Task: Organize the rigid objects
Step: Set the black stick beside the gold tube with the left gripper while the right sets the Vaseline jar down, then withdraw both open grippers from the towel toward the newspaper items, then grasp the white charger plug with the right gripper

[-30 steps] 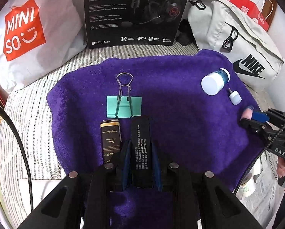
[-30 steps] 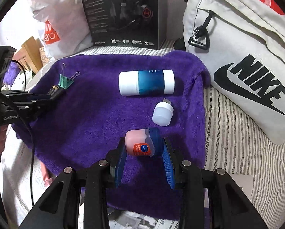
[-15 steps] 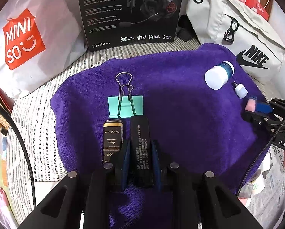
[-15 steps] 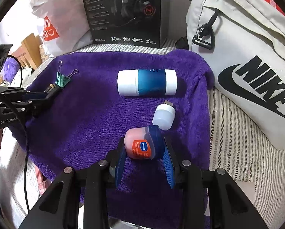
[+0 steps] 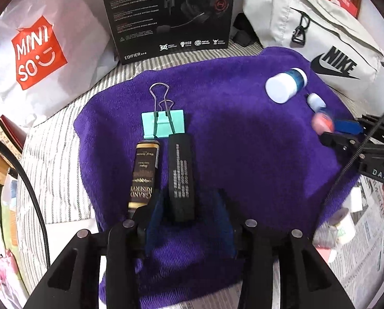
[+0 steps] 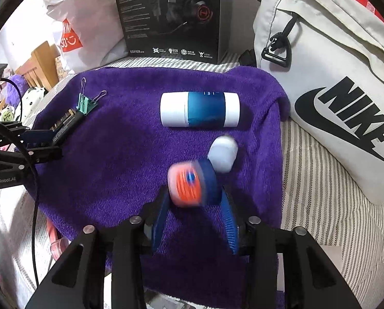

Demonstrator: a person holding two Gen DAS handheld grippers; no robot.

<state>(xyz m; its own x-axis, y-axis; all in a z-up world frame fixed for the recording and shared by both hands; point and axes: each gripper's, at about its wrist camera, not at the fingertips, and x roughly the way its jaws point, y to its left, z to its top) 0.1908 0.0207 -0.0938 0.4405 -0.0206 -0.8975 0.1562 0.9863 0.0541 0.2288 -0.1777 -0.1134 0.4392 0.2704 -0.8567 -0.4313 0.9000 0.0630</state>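
A purple towel carries the objects. In the left wrist view a black bar lies beside a black-and-gold box, just below a teal binder clip. My left gripper straddles the bar; its jaws are opening and a gap shows on the right side. In the right wrist view a small pink jar with a blue lid is blurred at the tips of my right gripper, whose jaws are opening. A small white cap and a white-and-blue bottle lie beyond it.
A black headset box stands behind the towel, a white Miniso bag at the left and a grey Nike bag at the right. Striped bedding surrounds the towel. Newspaper lies at the right.
The left jaws have parted from the black bar, which stays on the towel. The right jaws have widened and the pink jar has gone blurred, shifting at the fingertips.
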